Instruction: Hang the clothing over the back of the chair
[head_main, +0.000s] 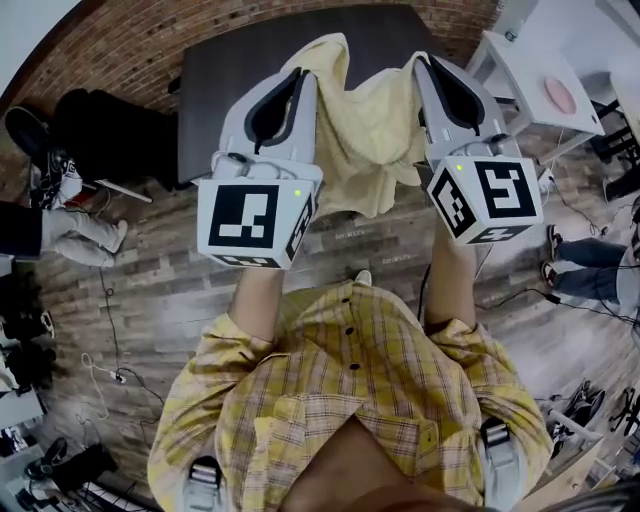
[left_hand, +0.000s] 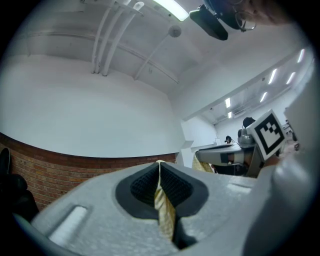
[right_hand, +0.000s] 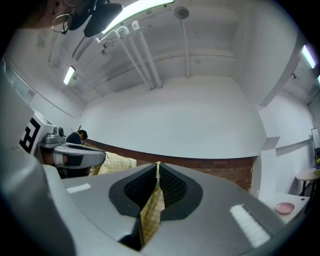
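A wooden floor (head_main: 150, 260) spreads beneath everything, and a dark table (head_main: 230, 90) stands on it against a brick wall (head_main: 130, 40); every place here is given from that dark table. To its right stands a smaller white table (head_main: 510, 80). The yellow clothing (head_main: 365, 150) is held up in the air in front of the dark table's near right part, overlapping its near edge in the head view. It is stretched between 2 raised grips and sags loosely in the middle, touching no furniture that can be seen. The left tongs (head_main: 300, 75) are above the dark table's near edge and are closed tight on 1 upper corner of the clothing. In the left gripper view a thin fold of checked cloth is pinched between the ribbed pads. The right tongs (head_main: 418, 60), just off the dark table's right end, are likewise clamped on the other upper corner, with a strip of cloth hanging out below the pads. Smallest is a pink dish (head_main: 560, 95), on the white table well right of the dark table.
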